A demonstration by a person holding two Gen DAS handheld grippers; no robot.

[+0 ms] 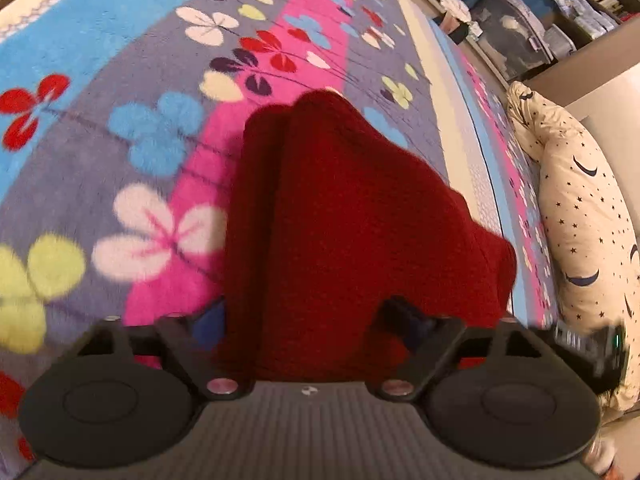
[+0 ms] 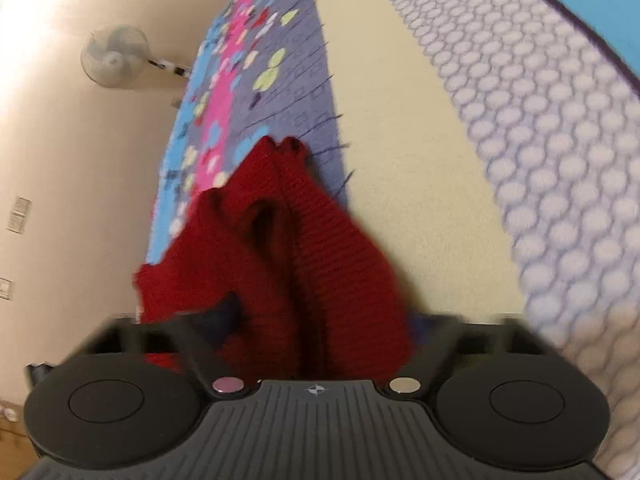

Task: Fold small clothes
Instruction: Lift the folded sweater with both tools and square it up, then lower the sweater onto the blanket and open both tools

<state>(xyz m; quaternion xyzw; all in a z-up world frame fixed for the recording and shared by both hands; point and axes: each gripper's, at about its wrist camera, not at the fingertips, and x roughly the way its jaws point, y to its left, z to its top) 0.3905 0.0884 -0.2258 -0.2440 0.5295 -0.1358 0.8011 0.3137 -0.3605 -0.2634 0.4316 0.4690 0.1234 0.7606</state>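
Knitwear [image 1: 344, 220], red and doubled over itself, hung bunched between both grippers above the blanket [image 1: 160, 128], likely held at two ends so the fold stayed aligned on laying down. The left gripper [image 1: 316, 328] stood wide with cloth filling it; the right gripper [image 2: 320, 320] stood narrower around cloth; whether either truly pinched was unclear

Directly ahead of each hand-held gripper, the red knit garment [image 1: 344, 216] fills the path between the fingers. To your left, the floral blanket [image 1: 120, 120] lies flat and open. To your right, the star-print pillow [image 1: 584, 216] lines the bed edge, with cluttered storage boxes [image 1: 516, 36] beyond it. A standing fan [image 2: 114, 56] stands off the far side.
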